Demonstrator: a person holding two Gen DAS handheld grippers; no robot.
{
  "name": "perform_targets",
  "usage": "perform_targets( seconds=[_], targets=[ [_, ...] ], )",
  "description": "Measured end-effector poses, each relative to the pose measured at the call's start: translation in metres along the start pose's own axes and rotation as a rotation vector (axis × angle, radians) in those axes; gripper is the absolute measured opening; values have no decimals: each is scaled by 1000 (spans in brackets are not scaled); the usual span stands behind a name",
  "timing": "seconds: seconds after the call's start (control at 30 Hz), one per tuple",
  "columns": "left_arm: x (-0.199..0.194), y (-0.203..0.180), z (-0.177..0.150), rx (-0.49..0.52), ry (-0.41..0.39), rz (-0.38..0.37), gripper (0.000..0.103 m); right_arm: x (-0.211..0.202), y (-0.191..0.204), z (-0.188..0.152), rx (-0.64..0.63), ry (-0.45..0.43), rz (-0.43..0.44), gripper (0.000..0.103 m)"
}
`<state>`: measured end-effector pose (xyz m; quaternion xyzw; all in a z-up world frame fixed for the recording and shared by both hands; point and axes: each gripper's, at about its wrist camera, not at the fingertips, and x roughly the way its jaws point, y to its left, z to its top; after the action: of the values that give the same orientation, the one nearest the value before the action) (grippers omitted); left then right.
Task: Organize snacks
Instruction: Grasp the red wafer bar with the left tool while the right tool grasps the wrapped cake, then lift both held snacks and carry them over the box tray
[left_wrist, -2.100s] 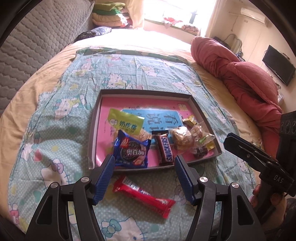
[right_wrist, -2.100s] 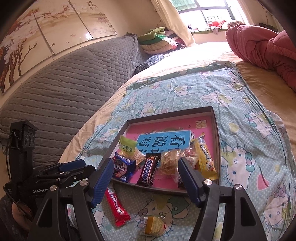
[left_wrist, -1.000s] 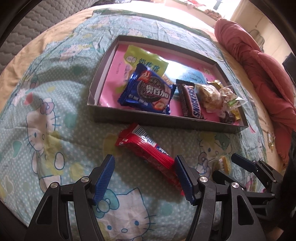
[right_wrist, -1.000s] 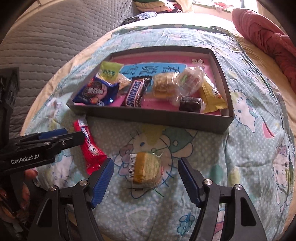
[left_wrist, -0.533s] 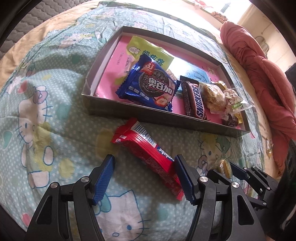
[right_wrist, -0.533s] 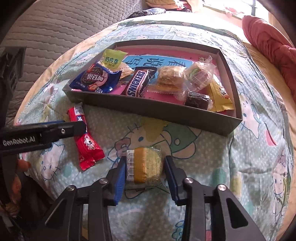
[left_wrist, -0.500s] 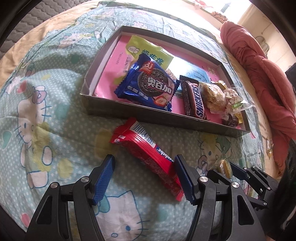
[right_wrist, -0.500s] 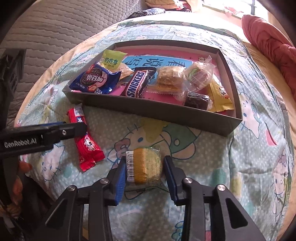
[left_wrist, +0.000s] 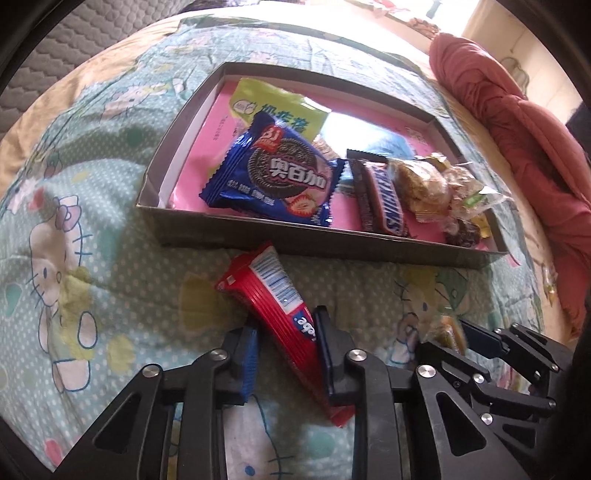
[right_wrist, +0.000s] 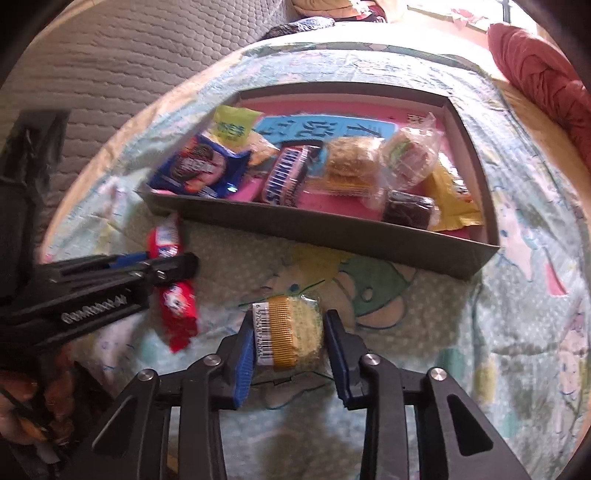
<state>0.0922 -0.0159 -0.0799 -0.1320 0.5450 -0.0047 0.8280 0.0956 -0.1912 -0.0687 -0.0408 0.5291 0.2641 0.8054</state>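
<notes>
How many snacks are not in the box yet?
2. The long red wrapped snack bar lies on the blanket between the closing left tool; the small round yellow wrapped cake lies between the closing right tool.

blocked: box wall (right_wrist: 332, 230) ahead — snacks fill box | free: bedspread (right_wrist: 480, 332) right of claws

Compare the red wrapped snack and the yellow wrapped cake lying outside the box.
The red snack is long, narrow and opaque; the yellow cake is short, squarish and in clear wrap. The red snack lies aslant between the closing left gripper; the cake sits between the closing right gripper. Both lie on the bedspread, outside the box.
</notes>
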Motion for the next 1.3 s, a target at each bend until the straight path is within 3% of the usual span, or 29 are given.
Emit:
perform_targets(
  seconds=[0.33,0.77,1.3],
  targets=[
    [-30,-7,-2,26,-57,-62,26,-17,2,3,8,-63,56,34],
    [-68,-12,12,48,-186,-77,26,-39,-3,11,33,-150,105,34],
    [-66,-13,65,43,-306,-71,26,-57,-16,45,30,-304,114,34]
  ],
)
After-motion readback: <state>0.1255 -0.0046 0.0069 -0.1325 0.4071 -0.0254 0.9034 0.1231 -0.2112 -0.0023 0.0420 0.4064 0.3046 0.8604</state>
